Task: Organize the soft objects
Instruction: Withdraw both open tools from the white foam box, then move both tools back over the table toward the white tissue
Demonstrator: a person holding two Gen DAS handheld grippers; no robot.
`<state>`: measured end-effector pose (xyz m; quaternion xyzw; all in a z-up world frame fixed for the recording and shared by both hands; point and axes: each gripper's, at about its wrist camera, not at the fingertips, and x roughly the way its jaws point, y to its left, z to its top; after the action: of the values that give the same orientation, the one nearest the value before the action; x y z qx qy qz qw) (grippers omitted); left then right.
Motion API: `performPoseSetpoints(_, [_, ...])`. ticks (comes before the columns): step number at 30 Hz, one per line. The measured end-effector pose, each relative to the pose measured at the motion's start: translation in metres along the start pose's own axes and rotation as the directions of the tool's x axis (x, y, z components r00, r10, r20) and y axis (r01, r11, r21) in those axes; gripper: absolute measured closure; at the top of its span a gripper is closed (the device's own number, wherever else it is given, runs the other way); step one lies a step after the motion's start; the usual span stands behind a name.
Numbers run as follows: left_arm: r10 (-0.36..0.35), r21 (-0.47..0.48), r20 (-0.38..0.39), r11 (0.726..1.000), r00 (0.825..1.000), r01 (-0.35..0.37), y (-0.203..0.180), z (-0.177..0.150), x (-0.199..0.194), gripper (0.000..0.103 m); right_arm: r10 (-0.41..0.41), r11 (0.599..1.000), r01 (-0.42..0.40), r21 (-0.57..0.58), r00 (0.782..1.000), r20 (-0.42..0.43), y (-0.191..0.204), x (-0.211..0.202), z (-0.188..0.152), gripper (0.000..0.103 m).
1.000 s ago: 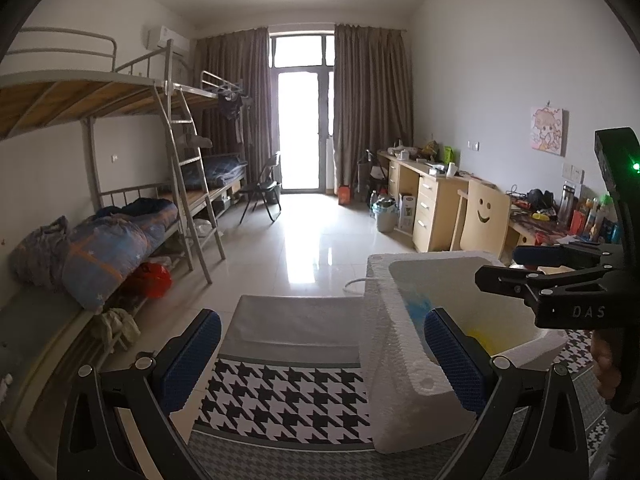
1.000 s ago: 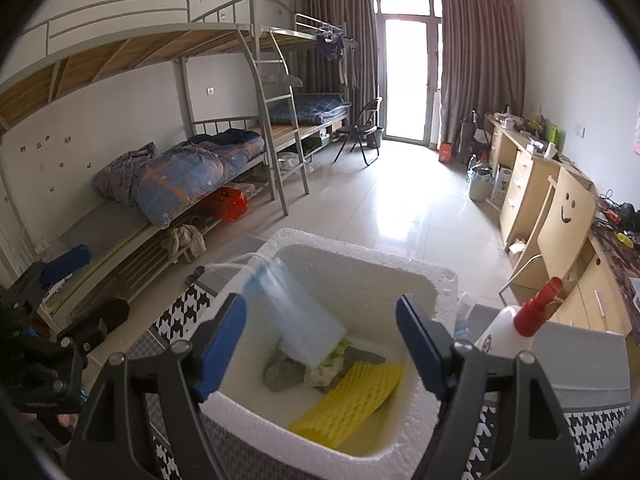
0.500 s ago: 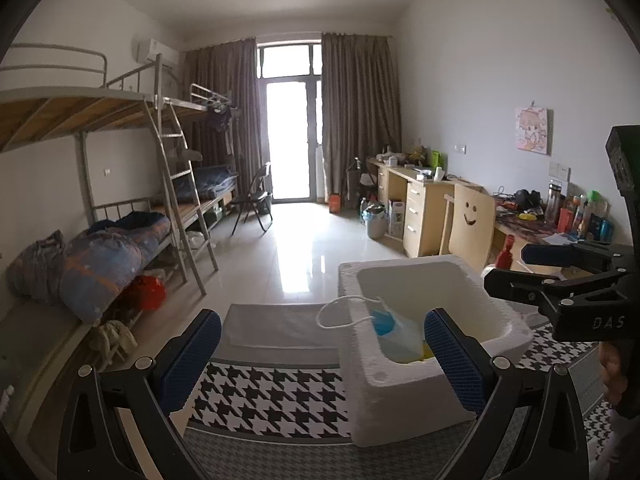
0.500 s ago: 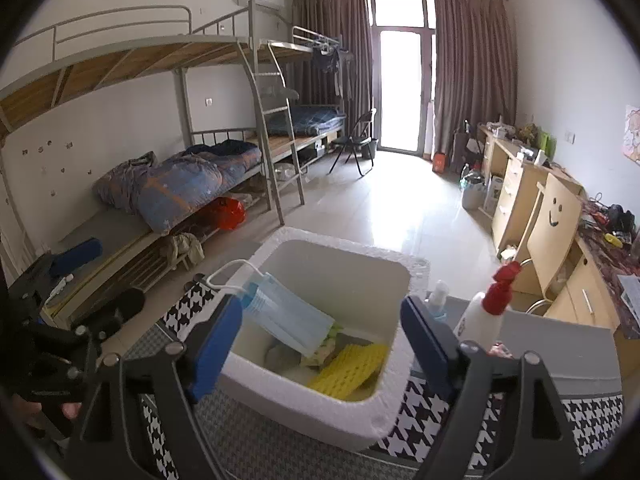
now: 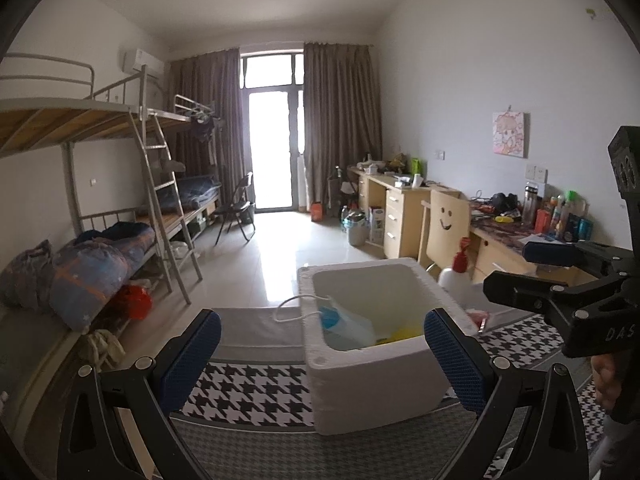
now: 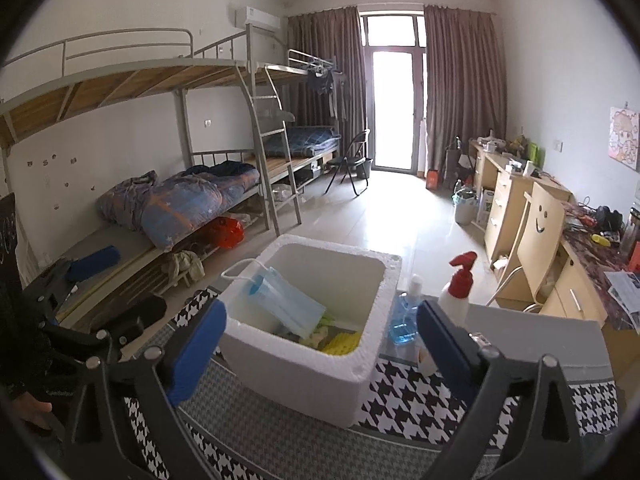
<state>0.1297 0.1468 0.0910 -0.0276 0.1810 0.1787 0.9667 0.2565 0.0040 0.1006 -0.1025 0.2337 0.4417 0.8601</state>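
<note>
Leaning on the foam box (image 6: 304, 376) rim, the blue mask (image 6: 286, 306) lies beyond the empty, still-widening right claw (image 6: 320, 334).

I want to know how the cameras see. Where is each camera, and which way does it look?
Left wrist view: sits on the left gripper, looks over the foam box down the room to the window; shows its own open blue fingers, plus the right gripper and a hand.
Right wrist view: sits on the right gripper, looks down into the box at the mask; its jaws are opening, nothing between them; the left gripper shows at the left.
Both share the box, mask, spray bottle and bunk beds.
</note>
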Motion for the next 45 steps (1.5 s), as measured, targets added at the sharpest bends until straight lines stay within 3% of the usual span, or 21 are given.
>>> performPoseSetpoints(15, [-0.053, 0.033, 0.047, 0.998, 0.998, 0.051, -0.025, -0.007, -0.032, 0.001, -0.030, 0.999, 0.028, 0.020, 0.997, 0.069, -0.004, -0.056, -0.027, 0.005])
performPoseSetpoints(45, [-0.186, 0.039, 0.093, 0.982, 0.978, 0.183, -0.068, -0.041, -0.080, 0.001, -0.107, 0.994, 0.102, 0.038, 0.981, 0.160, -0.003, -0.128, -0.087, 0.005])
